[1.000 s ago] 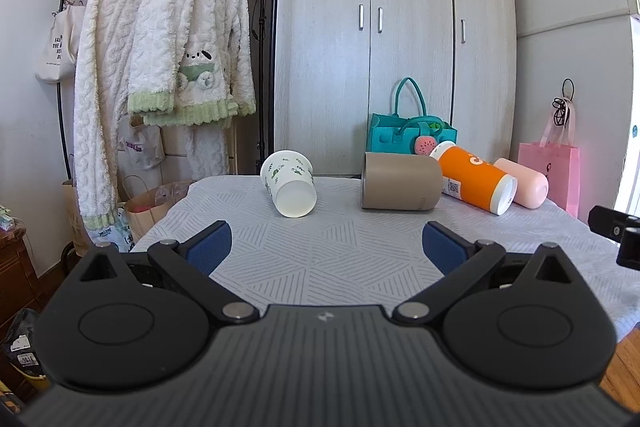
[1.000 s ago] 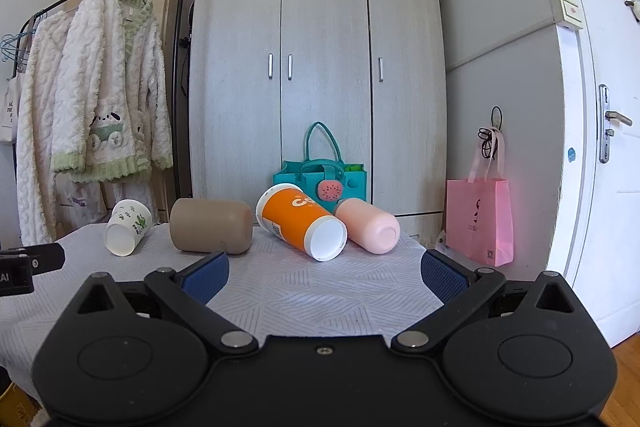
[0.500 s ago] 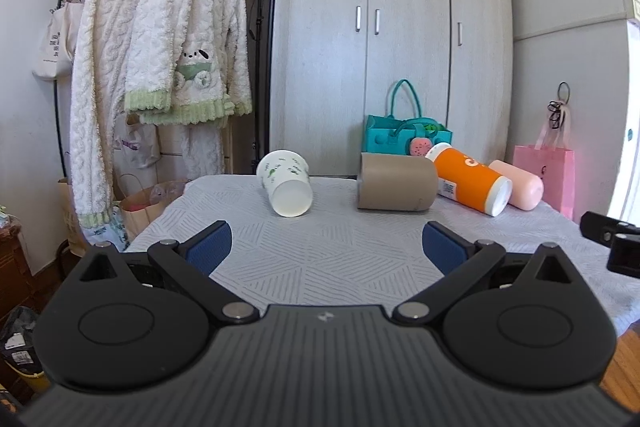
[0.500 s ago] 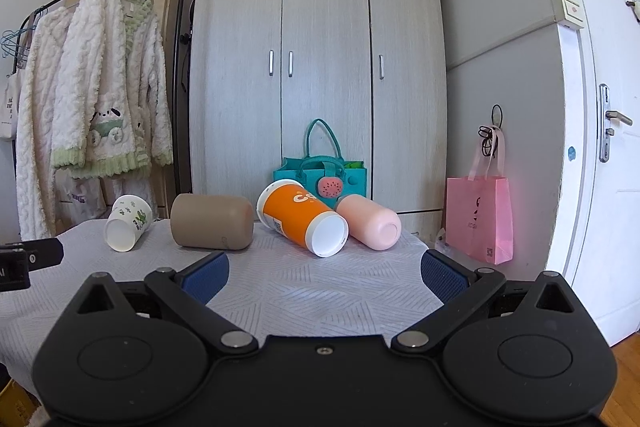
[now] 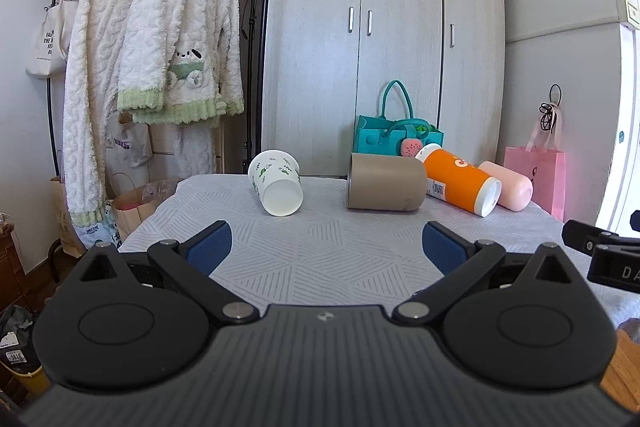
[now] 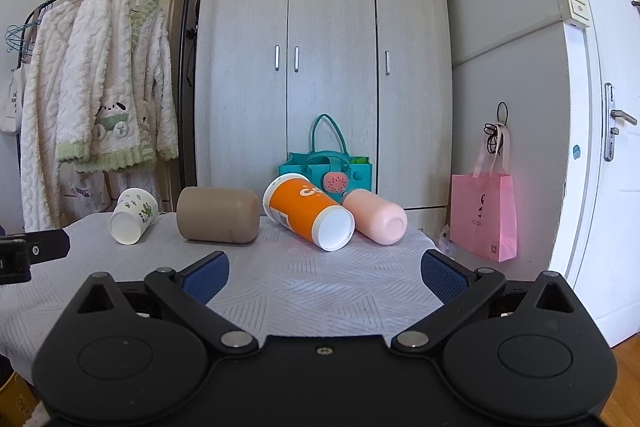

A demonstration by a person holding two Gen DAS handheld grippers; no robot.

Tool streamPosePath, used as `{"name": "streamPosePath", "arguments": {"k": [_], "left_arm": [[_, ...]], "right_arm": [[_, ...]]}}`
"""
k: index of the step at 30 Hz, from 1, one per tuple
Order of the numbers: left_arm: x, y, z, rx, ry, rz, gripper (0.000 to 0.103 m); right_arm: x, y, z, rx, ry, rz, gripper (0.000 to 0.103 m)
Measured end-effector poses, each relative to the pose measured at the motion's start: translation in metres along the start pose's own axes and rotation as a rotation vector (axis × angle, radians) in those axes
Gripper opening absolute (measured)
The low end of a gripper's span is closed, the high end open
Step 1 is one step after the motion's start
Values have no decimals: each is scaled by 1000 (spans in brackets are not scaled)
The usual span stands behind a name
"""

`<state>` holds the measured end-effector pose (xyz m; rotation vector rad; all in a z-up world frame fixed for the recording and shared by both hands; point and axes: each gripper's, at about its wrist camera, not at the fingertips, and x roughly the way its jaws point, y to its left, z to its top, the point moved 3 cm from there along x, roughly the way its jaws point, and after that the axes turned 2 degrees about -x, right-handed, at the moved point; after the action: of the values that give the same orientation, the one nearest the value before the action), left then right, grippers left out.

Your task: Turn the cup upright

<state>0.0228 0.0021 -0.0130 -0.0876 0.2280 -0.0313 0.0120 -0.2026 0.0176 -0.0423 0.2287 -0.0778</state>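
Observation:
Several cups lie on their sides along the far part of the cloth-covered table (image 5: 320,259): a white cup with green prints (image 5: 276,182), a tan cup (image 5: 384,187), an orange cup (image 5: 460,183) and a pink cup (image 5: 506,185). The right wrist view shows the same row: white cup (image 6: 132,215), tan cup (image 6: 218,214), orange cup (image 6: 308,213), pink cup (image 6: 376,217). My left gripper (image 5: 326,247) is open and empty, short of the cups. My right gripper (image 6: 324,271) is open and empty, also short of them.
A wardrobe (image 6: 324,67) stands behind the table, with a teal bag (image 6: 326,167) at its foot. White robes hang on a rack (image 5: 152,47) at the left. A pink bag (image 6: 484,215) hangs at the right, beside a white door (image 6: 612,147).
Both grippers have drifted slightly; the cups sit a little lower and nearer in view. Nothing was grasped and no cup has moved.

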Motion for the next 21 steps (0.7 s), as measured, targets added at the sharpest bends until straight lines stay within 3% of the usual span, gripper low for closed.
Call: {"name": "streamPosePath", "arguments": {"k": [13, 21], "left_arm": [[-1, 2, 0, 2, 7, 2, 103], [7, 0, 5, 39, 142, 21, 103]], "right_arm": [[1, 1, -1, -10, 7, -4, 103], [1, 1, 5, -31, 43, 6, 103]]}}
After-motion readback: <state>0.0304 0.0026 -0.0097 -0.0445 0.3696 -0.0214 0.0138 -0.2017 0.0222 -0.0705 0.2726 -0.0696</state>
